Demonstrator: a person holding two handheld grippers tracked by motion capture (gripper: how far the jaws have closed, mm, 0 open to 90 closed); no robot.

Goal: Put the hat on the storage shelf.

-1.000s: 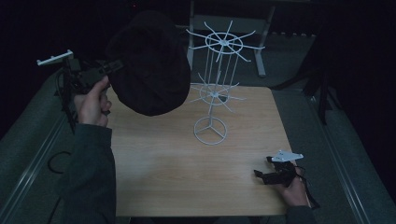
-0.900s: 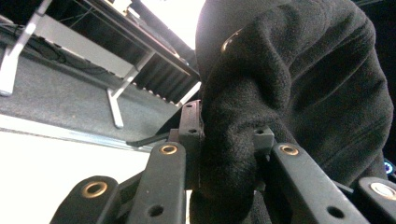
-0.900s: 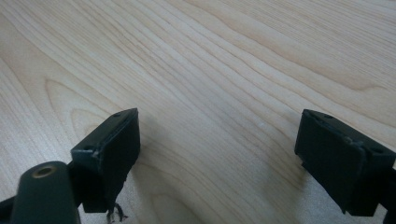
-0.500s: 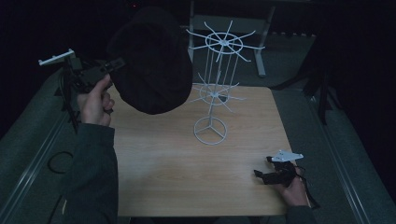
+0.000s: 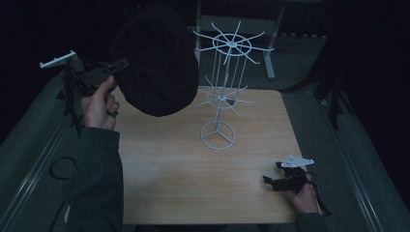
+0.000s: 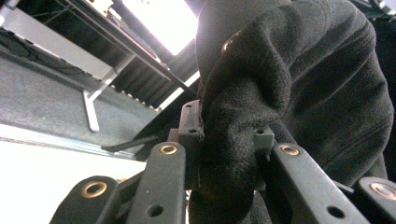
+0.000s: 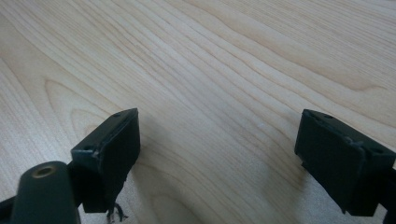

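left claw (image 5: 121,65) grasping black hat (image 5: 157,60), raised far left | right claw (image 7: 219,158) released, near right on pale wood worktop (image 5: 169,164) | white wire rack (image 5: 225,92) centre | room dark

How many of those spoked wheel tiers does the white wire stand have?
2. The upper tier sits at the top of the white wire stand; the lower tier is halfway down, beside the black hat held up in the left tongs.
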